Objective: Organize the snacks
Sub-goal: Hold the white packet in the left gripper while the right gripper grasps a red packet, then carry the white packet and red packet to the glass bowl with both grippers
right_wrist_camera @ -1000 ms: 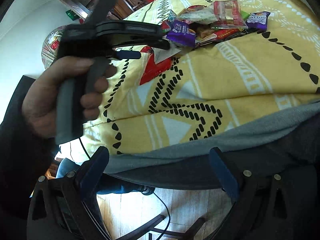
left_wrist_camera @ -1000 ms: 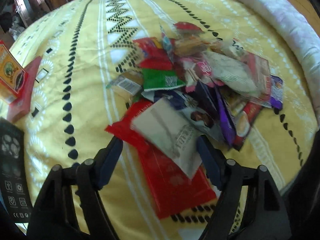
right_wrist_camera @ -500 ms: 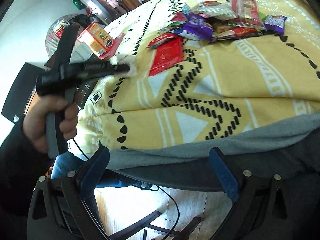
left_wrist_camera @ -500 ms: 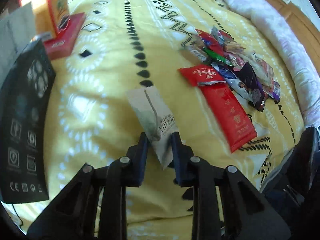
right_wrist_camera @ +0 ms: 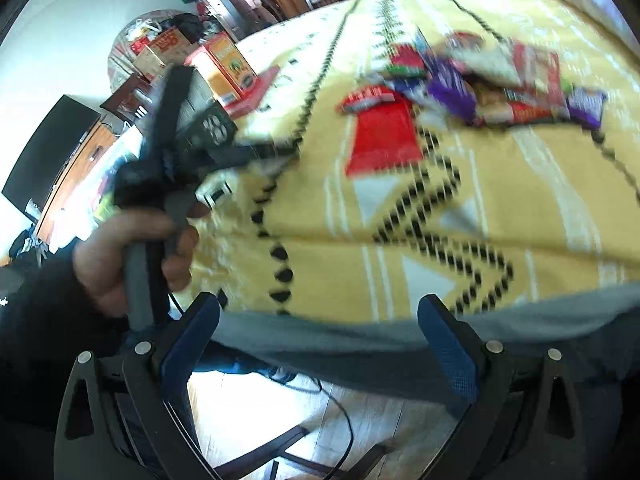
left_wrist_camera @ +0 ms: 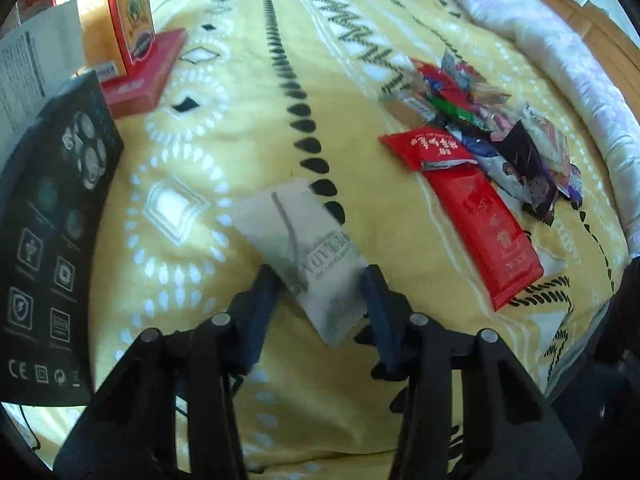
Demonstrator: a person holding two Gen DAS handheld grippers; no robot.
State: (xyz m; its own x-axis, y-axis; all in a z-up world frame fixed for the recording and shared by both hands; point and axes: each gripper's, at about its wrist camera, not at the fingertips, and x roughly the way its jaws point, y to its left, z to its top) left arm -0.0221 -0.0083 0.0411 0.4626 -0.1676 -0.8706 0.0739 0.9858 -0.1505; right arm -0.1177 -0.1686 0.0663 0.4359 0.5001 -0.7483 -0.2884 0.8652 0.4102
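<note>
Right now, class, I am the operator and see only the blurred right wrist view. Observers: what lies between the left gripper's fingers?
Observer: A pale grey packet lies flat on the yellow bedspread between the fingers of the left gripper, whose jaws are opening.
Operator: Is it squeezed?
Observer: It seems not; it looks unbent, with the pads beside its edges.
Operator: Is it apart from the snack pile?
Observer: Yes, bare bedspread separates it from the long red packet at the pile's near edge.
</note>
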